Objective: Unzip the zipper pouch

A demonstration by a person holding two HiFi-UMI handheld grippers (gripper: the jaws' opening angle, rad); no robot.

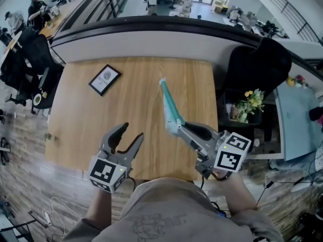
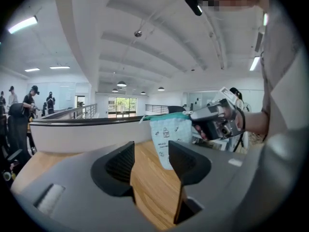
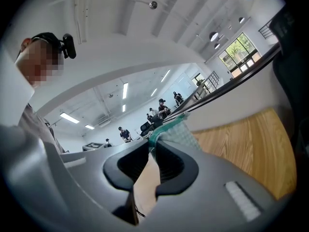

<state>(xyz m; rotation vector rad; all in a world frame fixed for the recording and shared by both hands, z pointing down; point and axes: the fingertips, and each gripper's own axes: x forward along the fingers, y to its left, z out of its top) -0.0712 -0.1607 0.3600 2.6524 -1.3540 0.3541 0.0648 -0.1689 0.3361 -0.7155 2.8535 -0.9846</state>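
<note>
The zipper pouch [image 1: 170, 107] is pale with small prints and a teal zipper edge. In the head view it hangs edge-on above the right half of the wooden table [image 1: 136, 100]. My right gripper [image 1: 180, 128] is shut on the pouch's near end, and the cloth [image 3: 176, 132] pokes out past its pads. My left gripper [image 1: 132, 133] stands open over the table's front left, with nothing between its fingers. The left gripper view shows the pouch [image 2: 169, 139] just beyond the open left gripper [image 2: 151, 151], held by the right gripper [image 2: 215, 120].
A black-framed card [image 1: 104, 79] lies at the table's far left. A curved white ledge [image 1: 151, 42] runs behind the table. To the right stand a black chair [image 1: 257, 69] and a crate with flowers [image 1: 250, 102]. People sit at desks at the far left.
</note>
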